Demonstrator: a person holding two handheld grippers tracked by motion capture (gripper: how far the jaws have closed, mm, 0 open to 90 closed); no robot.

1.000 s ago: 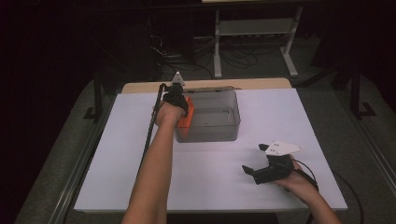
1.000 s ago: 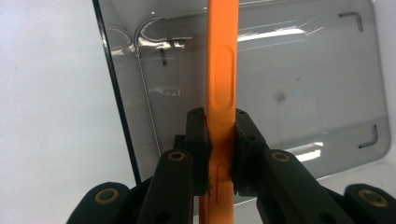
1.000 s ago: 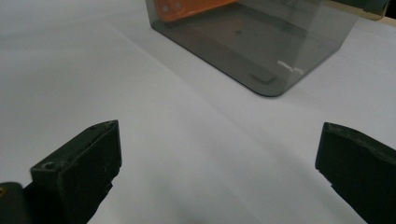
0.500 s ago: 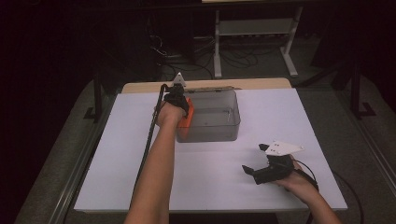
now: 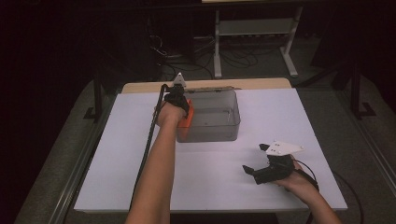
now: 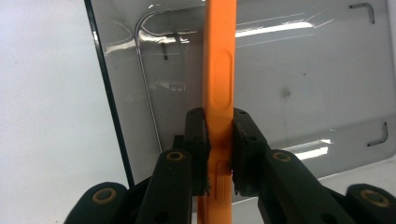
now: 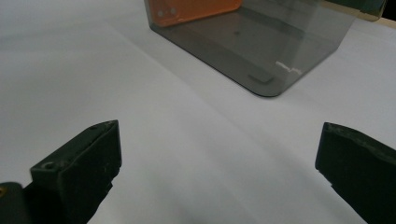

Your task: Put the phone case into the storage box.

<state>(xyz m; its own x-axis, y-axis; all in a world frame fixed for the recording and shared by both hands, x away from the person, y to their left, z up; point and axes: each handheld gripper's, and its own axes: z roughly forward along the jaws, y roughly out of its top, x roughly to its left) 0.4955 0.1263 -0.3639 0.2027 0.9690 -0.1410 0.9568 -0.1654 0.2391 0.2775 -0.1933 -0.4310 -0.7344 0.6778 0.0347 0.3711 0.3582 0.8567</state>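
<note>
A clear smoky plastic bin (image 5: 215,116) stands on the white table top (image 5: 116,154) at the centre back. My left gripper (image 5: 180,105) hovers over the bin's left end, shut on a flat orange plate (image 5: 186,122) held on edge just inside the left wall. In the left gripper view both pads (image 6: 196,135) press the orange plate (image 6: 218,70) from either side, with the bin's floor (image 6: 303,88) below. My right gripper (image 5: 254,165) rests low near the table's front right, jaws wide apart and nothing between them; its view looks toward the bin (image 7: 261,51) and orange plate (image 7: 196,11).
A wooden strip (image 5: 261,84) runs along the table's back edge behind the bin. A metal stand (image 5: 254,32) and cables sit on the dark floor beyond. Open white surface lies between the bin and my right gripper.
</note>
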